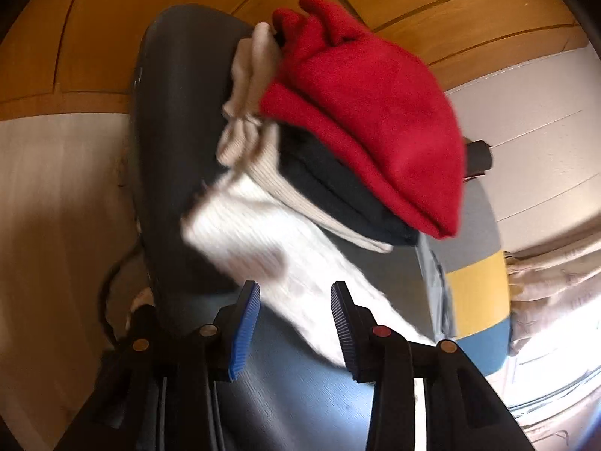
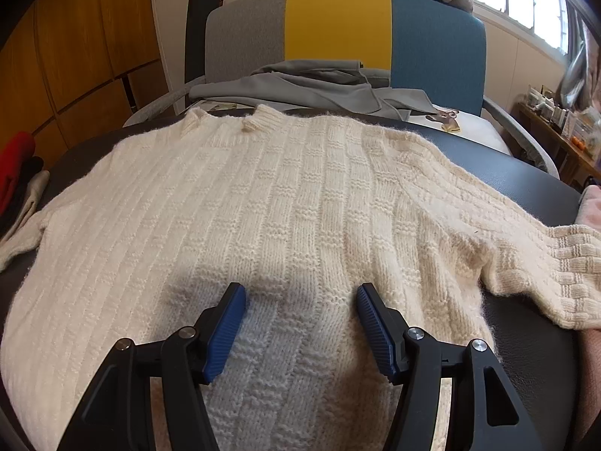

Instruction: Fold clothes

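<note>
Cream knit covers most of the dark table (image 2: 526, 173): the sweater (image 2: 263, 206) lies flat, front up, neck toward the chair (image 2: 338, 26), one sleeve trailing off to my right. At the left edge sits the pile (image 1: 368, 112) of folded clothes, red on top. My right gripper (image 2: 300, 323) hovers over the hem, jaws apart and empty. My left gripper (image 1: 295, 323) is apart too, the left sleeve (image 1: 263, 240) lying loose between its pads. I'd fold both sleeves inward first, keeping edges square.

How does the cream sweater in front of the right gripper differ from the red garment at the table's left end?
The cream knit sweater lies spread flat and alone; the red garment is folded on top of a stack. The sweater shows a blocky rib pattern; the red one looks plain. Both rest on the dark table.
</note>
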The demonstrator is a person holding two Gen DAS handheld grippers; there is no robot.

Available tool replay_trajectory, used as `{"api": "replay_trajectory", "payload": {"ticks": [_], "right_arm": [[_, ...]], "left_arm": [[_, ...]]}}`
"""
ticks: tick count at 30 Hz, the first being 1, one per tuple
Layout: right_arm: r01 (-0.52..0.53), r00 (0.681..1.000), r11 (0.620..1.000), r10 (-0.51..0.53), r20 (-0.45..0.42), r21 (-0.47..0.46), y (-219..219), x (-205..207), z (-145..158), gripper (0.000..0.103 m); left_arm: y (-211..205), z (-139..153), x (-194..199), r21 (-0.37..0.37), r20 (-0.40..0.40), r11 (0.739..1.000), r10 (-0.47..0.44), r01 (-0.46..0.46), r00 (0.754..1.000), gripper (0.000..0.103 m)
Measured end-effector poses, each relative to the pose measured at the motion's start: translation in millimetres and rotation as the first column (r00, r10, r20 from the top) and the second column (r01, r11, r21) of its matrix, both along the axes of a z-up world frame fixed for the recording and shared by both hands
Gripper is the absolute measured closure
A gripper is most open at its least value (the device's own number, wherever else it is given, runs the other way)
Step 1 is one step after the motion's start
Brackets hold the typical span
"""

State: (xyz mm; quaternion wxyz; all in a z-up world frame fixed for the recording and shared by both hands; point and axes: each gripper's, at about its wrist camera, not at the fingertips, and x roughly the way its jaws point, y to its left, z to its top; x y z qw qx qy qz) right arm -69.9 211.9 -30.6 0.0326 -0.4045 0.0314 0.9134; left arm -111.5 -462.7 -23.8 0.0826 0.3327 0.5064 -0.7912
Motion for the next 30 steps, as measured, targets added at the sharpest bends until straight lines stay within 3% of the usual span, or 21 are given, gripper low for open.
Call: {"api": "replay_trajectory", "payload": {"ticks": [5,10,12,14,16,19,21,23,26,30], "right_arm": [[-0.001,1.0,1.0,0.001,0.0,-0.002,1,0,0,0.04],[-0.002,1.0,1.0,0.002,0.0,0.003,1,0,0,0.04],[-0.001,1.0,1.0,0.001,-0.001,0.0,1,0,0,0.04],[-0.001,1.0,1.0,0.001,-0.002,-0.003,1,0,0,0.04],[-0.002,1.0,1.0,0.002,-0.002,-0.006,1,0,0,0.04],[-0.003,1.0,1.0,0.003,-0.004,-0.015,3,0,0,0.039],[-0.003,1.0,1.0,0.003,-0.005,-0.018,3,0,0,0.039],[-0.003,1.0,1.0,0.003,-0.006,-0.019,3,0,-1,0.039],[-0.004,1.0,1.0,0.003,-0.009,-0.026,3,0,-1,0.039],[-0.004,1.0,0.999,0.003,-0.012,-0.033,3,1,-1,0.038]], "left_arm": [[5,-27,-1,0.151,-0.007,0.986,0.073,-0.071,0.997,0.062],[9,-40,-8,0.216,-0.053,0.961,0.187,-0.172,0.981,0.063],[13,-42,-14,0.207,-0.06,0.96,0.205,-0.189,0.977,0.069],[22,-42,-23,0.154,-0.02,0.971,0.189,-0.184,0.982,0.096],[35,-36,-24,0.097,-0.024,0.978,0.186,-0.182,0.982,0.096],[70,3,-28,-0.051,-0.142,0.99,0.121,-0.129,0.982,0.096],[103,35,-42,-0.139,-0.217,0.989,0.027,-0.058,0.976,0.096],[139,69,-59,-0.233,-0.286,0.972,-0.086,0.018,0.954,0.096],[188,105,-88,-0.298,-0.344,0.945,-0.235,0.132,0.909,0.096],[264,150,-110,-0.395,-0.354,0.872,-0.434,0.288,0.828,0.095]]}}
